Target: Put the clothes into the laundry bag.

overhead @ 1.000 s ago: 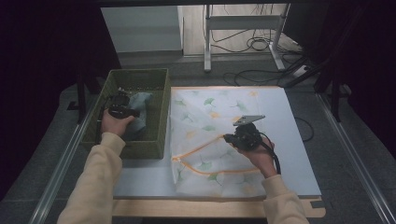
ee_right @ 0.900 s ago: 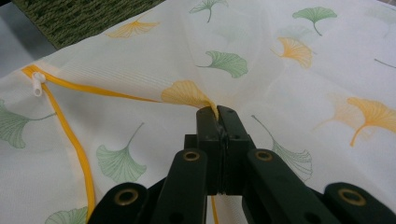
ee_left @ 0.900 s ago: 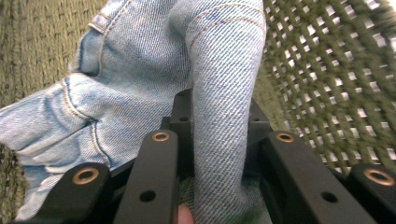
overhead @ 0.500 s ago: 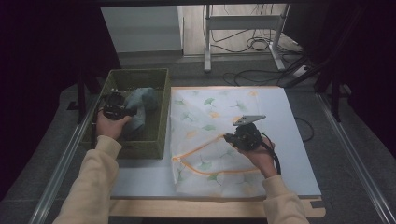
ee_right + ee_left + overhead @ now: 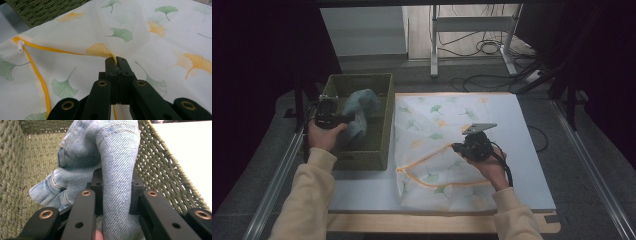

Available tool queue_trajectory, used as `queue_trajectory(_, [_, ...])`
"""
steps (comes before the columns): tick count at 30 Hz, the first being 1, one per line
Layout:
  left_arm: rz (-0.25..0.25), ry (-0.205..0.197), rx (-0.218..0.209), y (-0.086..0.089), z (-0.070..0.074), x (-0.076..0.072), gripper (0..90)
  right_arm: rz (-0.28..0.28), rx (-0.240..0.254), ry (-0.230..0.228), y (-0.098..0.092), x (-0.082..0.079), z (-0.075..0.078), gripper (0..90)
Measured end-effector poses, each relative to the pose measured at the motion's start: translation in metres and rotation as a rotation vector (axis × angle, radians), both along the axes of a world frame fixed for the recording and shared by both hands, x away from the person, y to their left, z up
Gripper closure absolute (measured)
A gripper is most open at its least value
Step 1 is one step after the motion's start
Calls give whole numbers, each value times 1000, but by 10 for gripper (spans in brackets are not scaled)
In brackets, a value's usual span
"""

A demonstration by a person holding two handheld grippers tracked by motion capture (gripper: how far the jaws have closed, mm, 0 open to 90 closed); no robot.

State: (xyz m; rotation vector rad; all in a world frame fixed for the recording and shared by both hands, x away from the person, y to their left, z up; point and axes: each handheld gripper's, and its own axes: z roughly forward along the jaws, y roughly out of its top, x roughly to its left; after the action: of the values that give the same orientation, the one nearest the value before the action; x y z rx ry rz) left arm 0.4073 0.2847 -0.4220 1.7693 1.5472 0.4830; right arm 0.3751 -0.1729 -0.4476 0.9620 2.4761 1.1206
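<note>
Left hand-held gripper (image 5: 113, 195) clenched on jeans (image 5: 117, 157) inside green basket (image 5: 382, 125); right hand-held gripper (image 5: 116, 60) pinching orange-zipped laundry bag (image 5: 155, 50) on desk (image 5: 532, 150).

The basket (image 5: 362, 85) is woven olive green. Inside it, the garment (image 5: 117, 170) is faded light-blue denim with pale stitching. Just beside the basket, the laundry bag (image 5: 437, 125) is white mesh printed with green and orange ginkgo leaves, edged by an orange zipper (image 5: 37, 72) with a white pull. The desk (image 5: 522, 130) beside the basket is pale grey-white.
</note>
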Motion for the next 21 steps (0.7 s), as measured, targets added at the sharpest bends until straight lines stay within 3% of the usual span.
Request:
queue_trajectory(7, [-2, -27, -2, 1, 3, -5, 732, 0, -1, -3, 0, 0, 0, 884])
queue_trajectory(21, [-9, -83, -55, 6, 12, -19, 733, -2, -3, -5, 1, -1, 1, 886])
